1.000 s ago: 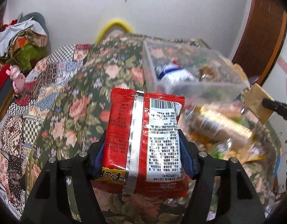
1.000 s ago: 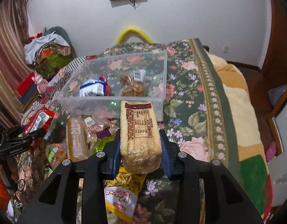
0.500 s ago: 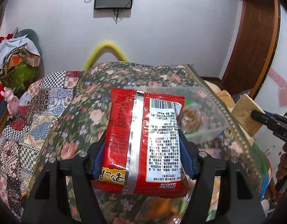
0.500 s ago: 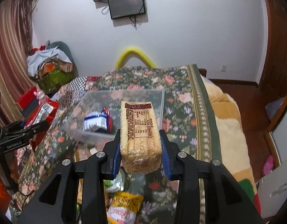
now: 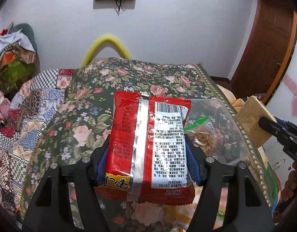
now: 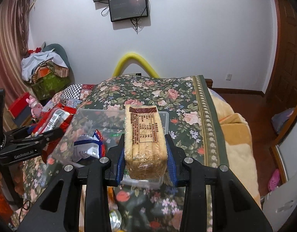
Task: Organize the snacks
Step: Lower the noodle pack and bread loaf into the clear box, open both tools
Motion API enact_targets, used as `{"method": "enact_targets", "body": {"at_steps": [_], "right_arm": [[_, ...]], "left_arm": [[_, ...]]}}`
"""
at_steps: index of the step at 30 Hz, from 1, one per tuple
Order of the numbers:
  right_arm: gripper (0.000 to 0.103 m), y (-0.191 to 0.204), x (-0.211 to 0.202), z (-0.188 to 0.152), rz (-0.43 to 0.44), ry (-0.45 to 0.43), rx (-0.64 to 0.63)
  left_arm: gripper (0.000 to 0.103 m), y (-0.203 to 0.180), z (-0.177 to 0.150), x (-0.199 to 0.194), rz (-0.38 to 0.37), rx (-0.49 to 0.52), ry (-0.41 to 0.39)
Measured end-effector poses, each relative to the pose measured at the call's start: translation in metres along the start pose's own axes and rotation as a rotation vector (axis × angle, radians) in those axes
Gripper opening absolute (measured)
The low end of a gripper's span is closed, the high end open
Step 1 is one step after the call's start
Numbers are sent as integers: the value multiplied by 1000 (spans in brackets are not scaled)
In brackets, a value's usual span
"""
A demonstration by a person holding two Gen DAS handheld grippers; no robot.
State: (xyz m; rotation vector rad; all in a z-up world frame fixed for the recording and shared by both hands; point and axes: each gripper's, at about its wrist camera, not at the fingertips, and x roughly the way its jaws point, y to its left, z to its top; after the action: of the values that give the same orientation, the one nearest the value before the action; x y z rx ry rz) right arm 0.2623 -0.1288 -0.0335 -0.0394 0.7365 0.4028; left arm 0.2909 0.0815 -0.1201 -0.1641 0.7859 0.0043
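My left gripper (image 5: pixel 147 160) is shut on a red noodle packet (image 5: pixel 148 135), back side up with its barcode showing. It hangs over the near left edge of a clear plastic bin (image 5: pixel 227 139) on the bed. My right gripper (image 6: pixel 145 158) is shut on a clear-wrapped block of pale biscuits (image 6: pixel 144 141), held above the same bin (image 6: pixel 166 117). Inside the bin lie a blue-and-white packet (image 6: pixel 88 148) and a bag of brown twisted snacks (image 5: pixel 202 137). Each wrist view also shows the other gripper: the left one (image 6: pixel 40 135) with its red packet (image 6: pixel 53 118), the right one (image 5: pixel 274 129) with the biscuits (image 5: pixel 250 119).
The bin stands on a dark floral bedspread (image 6: pixel 167 92) with a patchwork quilt (image 5: pixel 22 125) to its left. A yellow foam arc (image 6: pixel 134 61) rises at the bed's far end, under wall screens (image 6: pixel 129 5). Clothes are piled (image 6: pixel 44 67) at the left, and a wooden door (image 6: pixel 285 48) is at the right.
Both grippers have risen and moved forward over the bin with their packets. The loose snacks in front of the bin have slid out of view below. Neither grip has altered.
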Motion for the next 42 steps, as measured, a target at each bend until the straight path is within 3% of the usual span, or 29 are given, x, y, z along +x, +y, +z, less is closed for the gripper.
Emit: {"method": "enact_targets", "body": {"at_steps": [16, 26, 29, 33, 37, 42], "right_arm": [[33, -12, 65, -2, -19, 107, 29], [34, 0, 79, -4, -30, 130, -24], [35, 1, 78, -5, -21, 142, -29], [36, 2, 73, -6, -16, 150, -29], [54, -1, 57, -4, 9, 133, 8], [57, 3, 25, -1, 6, 90, -11]], "left_arm": [[67, -4, 12, 65, 13, 83, 70], [69, -10, 9, 76, 32, 104, 82], [70, -10, 8, 74, 25, 91, 94], [81, -15, 7, 63, 38, 108, 93], [85, -17, 11, 40, 36, 108, 56], [85, -18, 10, 7, 19, 94, 28]]}}
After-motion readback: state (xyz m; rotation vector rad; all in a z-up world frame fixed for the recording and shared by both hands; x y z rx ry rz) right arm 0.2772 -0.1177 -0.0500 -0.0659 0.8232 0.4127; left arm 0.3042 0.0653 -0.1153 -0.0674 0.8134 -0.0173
